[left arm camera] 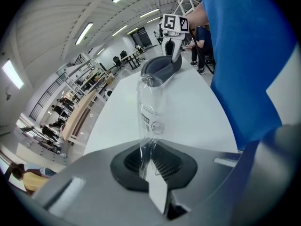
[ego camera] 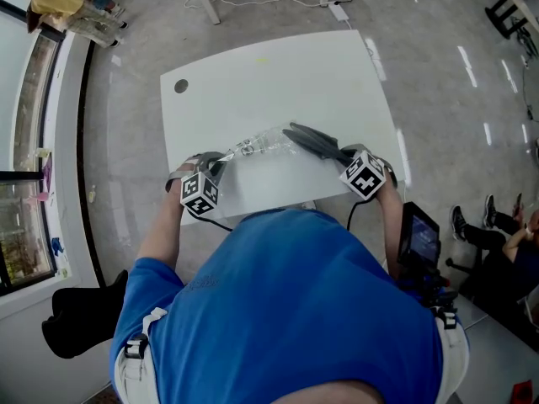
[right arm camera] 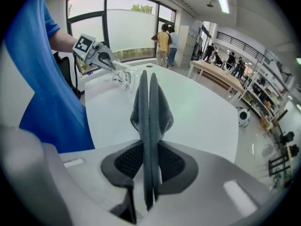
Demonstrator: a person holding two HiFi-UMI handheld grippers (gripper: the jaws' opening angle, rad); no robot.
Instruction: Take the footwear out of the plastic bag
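A pair of flat grey slippers point(ego camera: 316, 141) hangs over the white table point(ego camera: 278, 82), and my right gripper point(ego camera: 347, 156) is shut on their near end. In the right gripper view the slippers point(right arm camera: 149, 107) stand pressed together between the pads of the right gripper point(right arm camera: 148, 173). A clear plastic bag point(ego camera: 259, 144) stretches left from the slippers' far tip to my left gripper point(ego camera: 216, 163), which is shut on the bag's end. In the left gripper view the crumpled bag point(left arm camera: 151, 112) rises from the left gripper point(left arm camera: 149, 166) toward the slippers point(left arm camera: 162, 67); the bag's mouth lies at their tip.
The table has a small round dark hole point(ego camera: 181, 86) near its far left corner. A black screen device point(ego camera: 421, 236) stands at the right by my hip. Someone's legs point(ego camera: 484, 225) show on the floor at right. A black bag point(ego camera: 84, 318) lies on the floor at left.
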